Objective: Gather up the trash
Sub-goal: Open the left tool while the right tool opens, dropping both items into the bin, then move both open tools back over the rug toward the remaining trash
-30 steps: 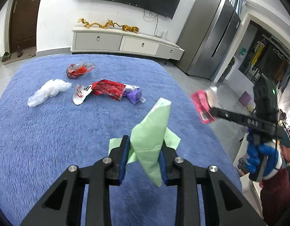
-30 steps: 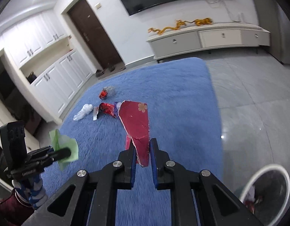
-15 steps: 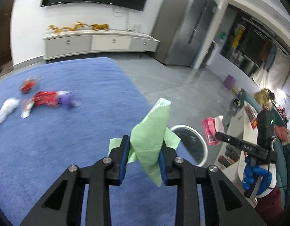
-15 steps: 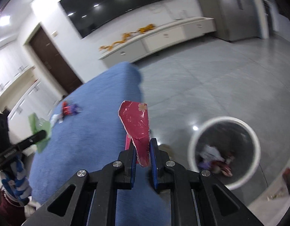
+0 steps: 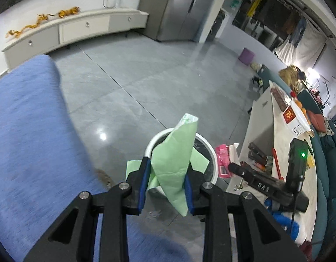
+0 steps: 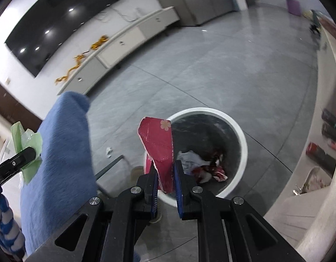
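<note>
My left gripper (image 5: 166,185) is shut on a pale green paper napkin (image 5: 176,155) and holds it above the near rim of a white round trash bin (image 5: 212,163). My right gripper (image 6: 164,179) is shut on a red wrapper with a flower print (image 6: 159,144), held over the left rim of the same bin (image 6: 244,144), which holds crumpled trash (image 6: 202,166). The right gripper with its wrapper (image 5: 222,159) shows in the left wrist view beside the bin. The left gripper's napkin (image 6: 26,144) shows at the left of the right wrist view.
The blue carpet (image 5: 30,135) lies left of the bin, its edge close to it; it also shows in the right wrist view (image 6: 63,152). A low white table with boxes and clutter (image 5: 283,118) stands right of the bin. A white TV cabinet (image 5: 76,28) lines the far wall across grey floor tiles.
Both grippers swung right, away from the carpet and the trash lying on it, to the bin. The bin is now right under both held pieces. Both grips are unchanged.
</note>
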A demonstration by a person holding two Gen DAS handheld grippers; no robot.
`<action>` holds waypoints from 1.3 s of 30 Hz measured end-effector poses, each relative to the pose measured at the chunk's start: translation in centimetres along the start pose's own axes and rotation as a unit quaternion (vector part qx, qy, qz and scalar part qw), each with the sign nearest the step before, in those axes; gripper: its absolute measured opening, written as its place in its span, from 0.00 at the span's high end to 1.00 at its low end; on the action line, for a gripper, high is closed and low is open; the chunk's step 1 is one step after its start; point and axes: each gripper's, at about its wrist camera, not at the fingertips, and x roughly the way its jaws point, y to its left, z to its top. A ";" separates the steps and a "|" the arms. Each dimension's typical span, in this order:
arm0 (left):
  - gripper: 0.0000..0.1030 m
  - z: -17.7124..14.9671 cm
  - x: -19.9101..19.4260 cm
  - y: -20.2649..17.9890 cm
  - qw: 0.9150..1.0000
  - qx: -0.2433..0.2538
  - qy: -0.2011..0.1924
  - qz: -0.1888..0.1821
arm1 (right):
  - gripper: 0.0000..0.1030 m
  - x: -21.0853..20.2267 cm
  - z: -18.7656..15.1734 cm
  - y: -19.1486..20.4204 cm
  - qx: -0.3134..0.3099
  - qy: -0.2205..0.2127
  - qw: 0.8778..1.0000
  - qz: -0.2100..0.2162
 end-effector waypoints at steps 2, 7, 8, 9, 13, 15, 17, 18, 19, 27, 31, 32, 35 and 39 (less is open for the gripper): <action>0.72 0.9 2.3 -1.1 1.000 0.002 0.014 -0.004 | 0.87 0.7 0.4 -0.6 0.015 0.001 1.000 -0.011; 0.70 2.7 6.9 -3.3 0.999 0.010 0.034 -0.009 | 0.85 2.2 0.9 -1.9 0.037 0.004 0.999 -0.033; 0.67 3.1 7.6 -3.3 0.999 0.010 0.038 -0.009 | 0.84 2.7 1.1 -2.1 0.042 0.007 0.998 -0.038; 0.67 3.4 8.3 -3.4 0.999 0.008 0.042 -0.012 | 0.84 3.0 1.2 -2.2 0.044 0.007 0.998 -0.041; 0.57 4.1 11.0 -3.4 0.998 -0.009 0.060 -0.032 | 0.71 4.6 1.5 -2.7 0.046 0.013 0.997 -0.066; 0.46 4.2 11.8 -3.2 0.997 -0.016 0.062 -0.041 | 0.62 4.8 1.4 -2.8 0.047 0.010 0.996 -0.076; 0.44 4.3 12.1 -3.0 0.997 -0.017 0.063 -0.048 | 0.62 4.9 1.1 -2.9 0.046 0.010 0.995 -0.088; 0.44 4.2 12.2 -3.0 0.996 -0.018 0.065 -0.051 | 0.62 4.9 0.9 -2.9 0.048 0.011 0.995 -0.089; 0.44 4.2 12.2 -2.9 0.996 -0.021 0.066 -0.054 | 0.62 4.8 0.9 -2.8 0.047 0.012 0.995 -0.092; 0.44 4.0 8.6 -2.6 0.999 -0.022 0.010 -0.028 | 0.62 2.4 1.3 -0.6 0.017 -0.027 0.993 -0.114; 0.44 3.4 4.4 -2.1 0.998 -0.022 -0.051 -0.005 | 0.61 0.7 1.5 1.5 -0.009 -0.053 0.992 -0.117; 0.44 3.2 3.3 -1.8 0.998 -0.023 -0.066 0.000 | 0.59 0.1 1.4 2.2 -0.018 -0.061 0.991 -0.117; 0.44 2.3 0.3 -1.2 0.995 -0.027 -0.097 0.018 | 0.56 -1.4 1.4 4.0 -0.032 -0.079 0.990 -0.115; 0.44 1.2 -3.1 -0.4 0.992 -0.033 -0.117 0.033 | 0.56 -3.2 0.9 6.4 -0.047 -0.093 0.990 -0.099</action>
